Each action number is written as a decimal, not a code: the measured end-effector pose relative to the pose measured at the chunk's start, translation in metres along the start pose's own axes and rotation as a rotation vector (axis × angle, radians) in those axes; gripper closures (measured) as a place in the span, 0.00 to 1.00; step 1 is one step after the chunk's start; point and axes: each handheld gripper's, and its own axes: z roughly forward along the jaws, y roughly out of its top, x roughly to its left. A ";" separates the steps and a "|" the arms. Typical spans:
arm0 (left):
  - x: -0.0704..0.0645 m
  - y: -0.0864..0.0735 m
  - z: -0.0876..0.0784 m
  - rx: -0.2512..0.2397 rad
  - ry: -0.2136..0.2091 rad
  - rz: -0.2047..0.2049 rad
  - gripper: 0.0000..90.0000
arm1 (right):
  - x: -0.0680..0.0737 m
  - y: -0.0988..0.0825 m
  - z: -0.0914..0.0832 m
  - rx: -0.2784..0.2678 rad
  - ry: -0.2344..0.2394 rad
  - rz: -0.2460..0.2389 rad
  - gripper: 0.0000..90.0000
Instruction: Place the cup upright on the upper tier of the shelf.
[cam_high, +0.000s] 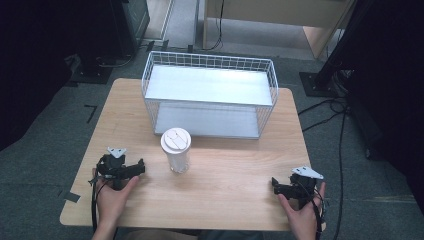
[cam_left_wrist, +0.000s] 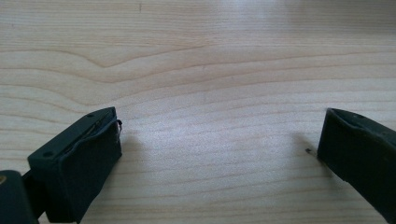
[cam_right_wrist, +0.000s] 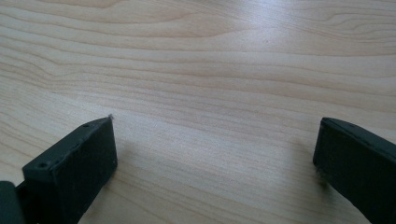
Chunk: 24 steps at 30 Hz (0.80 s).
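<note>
— What carried everything when you paused?

— A pale wooden desk (cam_high: 225, 200) with rounded corners. At its far edge stood a white wire basket rack (cam_high: 210, 95) with two flat shelves, its open side facing you.

— And the thing you were after?

— The clear plastic cup with a white lid (cam_high: 176, 149) stood upright just in front of the rack's lower shelf, a little left of the desk's middle. Its long axis ran straight up, so a sideways grip around the wall looked the likely approach.

— Which of your tools was closer?

— Your left gripper (cam_high: 142, 166), resting near the desk's left front corner, lay just beside the cup; the cup sat to its right and slightly farther from you, and the jaws already pointed that way. Your right gripper (cam_high: 274, 184) rested near the right front corner, well apart from it.

— How did the jaws stand?

— Both pairs were spread wide and held nothing; each gripper view had bare wood grain between the black jaws.
</note>
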 end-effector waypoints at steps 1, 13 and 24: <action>0.000 0.000 0.000 0.000 0.000 0.000 0.00 | 0.000 0.000 0.000 0.000 0.000 0.000 0.00; 0.012 -0.006 -0.009 -0.020 -0.054 -0.033 0.00 | 0.000 0.000 0.000 -0.001 -0.003 0.004 0.00; -0.003 -0.003 -0.029 -0.104 -0.146 0.067 0.00 | 0.000 0.000 0.000 0.000 -0.005 0.006 0.00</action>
